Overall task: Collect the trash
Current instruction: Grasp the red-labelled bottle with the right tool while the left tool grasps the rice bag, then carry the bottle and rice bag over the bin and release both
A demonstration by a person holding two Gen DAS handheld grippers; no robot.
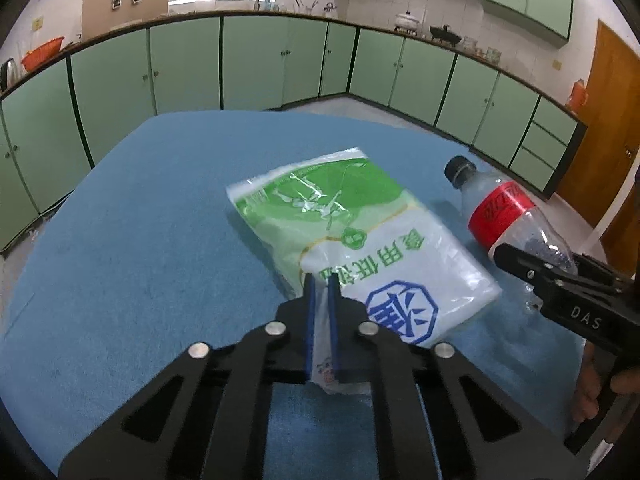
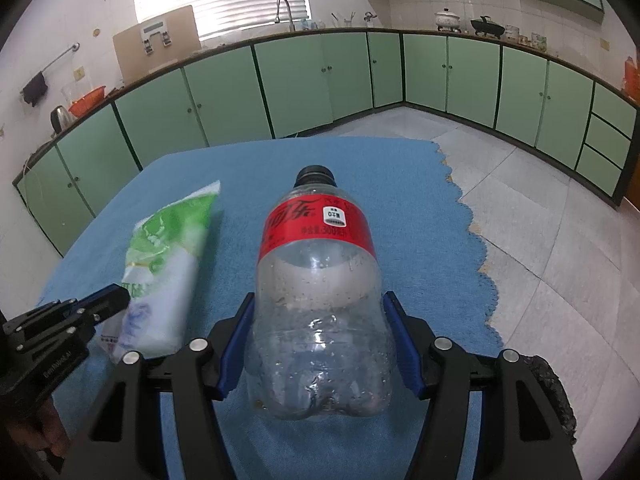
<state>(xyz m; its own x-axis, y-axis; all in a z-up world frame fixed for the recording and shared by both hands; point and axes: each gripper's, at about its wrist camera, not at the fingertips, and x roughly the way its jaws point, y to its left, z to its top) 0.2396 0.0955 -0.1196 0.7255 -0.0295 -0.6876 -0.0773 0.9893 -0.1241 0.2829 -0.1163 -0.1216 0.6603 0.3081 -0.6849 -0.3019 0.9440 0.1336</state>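
Observation:
A green and white plastic bag (image 1: 352,232) lies flat on the blue cloth (image 1: 140,220). My left gripper (image 1: 322,284) is shut on the bag's near edge, which is pinched between the blue pads. To its right lies a clear empty bottle (image 1: 504,216) with a red label and black cap. In the right wrist view the bottle (image 2: 316,224) points away from me, and my right gripper (image 2: 318,300) is shut on its lower body, a pad pressing each side. The bag (image 2: 168,264) and the left gripper (image 2: 116,300) show at the left there.
The blue cloth's (image 2: 420,208) scalloped right edge ends over a tiled floor (image 2: 540,240). A dark crumpled object (image 2: 552,392) sits at the near right. Green cabinets (image 1: 180,64) line the far walls. A hand (image 1: 592,392) holds the right gripper's (image 1: 516,256) handle.

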